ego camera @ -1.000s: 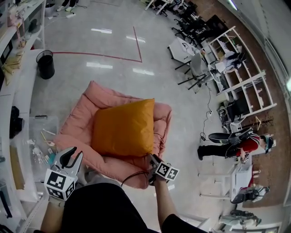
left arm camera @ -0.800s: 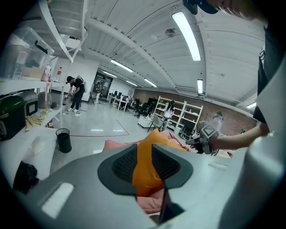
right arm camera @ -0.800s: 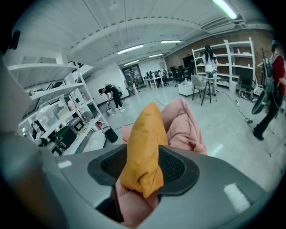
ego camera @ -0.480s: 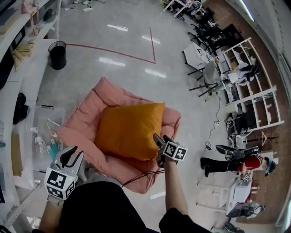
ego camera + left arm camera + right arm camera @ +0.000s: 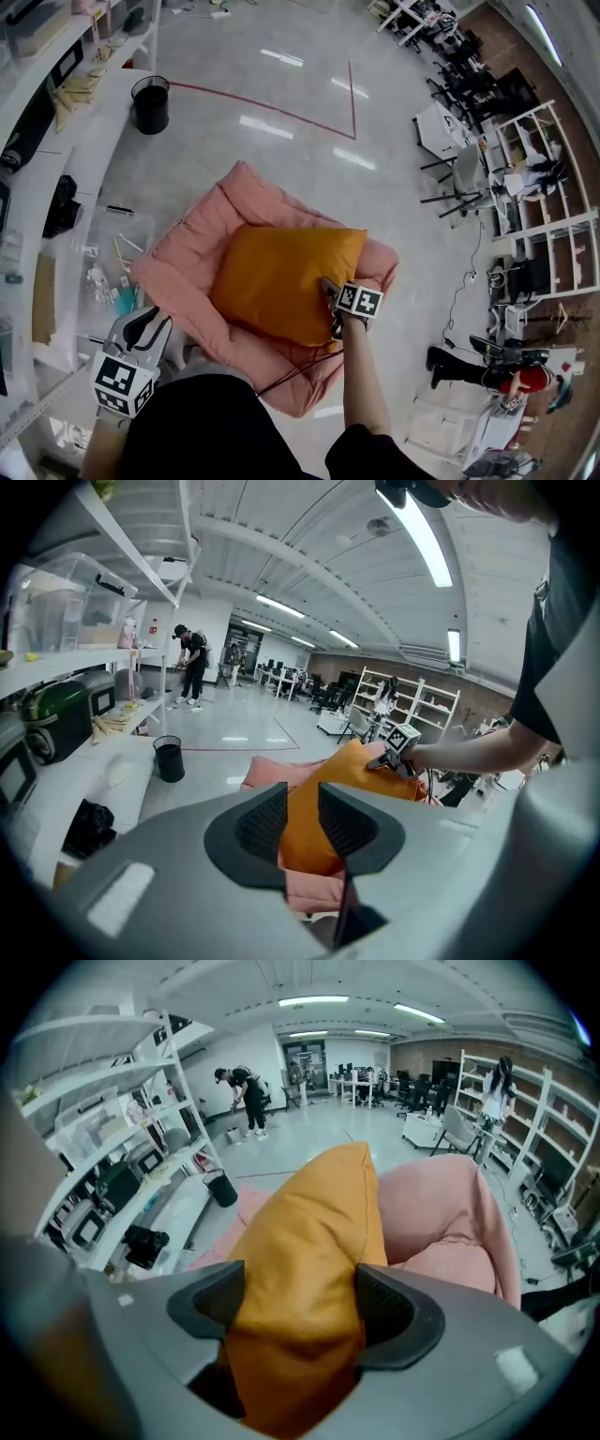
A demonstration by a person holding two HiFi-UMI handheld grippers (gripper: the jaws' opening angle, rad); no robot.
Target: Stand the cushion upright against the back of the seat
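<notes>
A glossy pale grey floor (image 5: 281, 94) reflects long ceiling light strips (image 5: 427, 527) and carries a red tape line (image 5: 281, 105). A black bin (image 5: 150, 103) stands just beside a white counter (image 5: 89, 131) along the left side. White open shelving (image 5: 553, 187) and black chairs (image 5: 469, 70) stand near the brown far wall (image 5: 328, 661).

smooth orange cushion (image 5: 281, 286) with a faint sheen (leather-like), matt pink cloth seat (image 5: 202, 244), glossy pale floor (image 5: 281, 103)
</notes>
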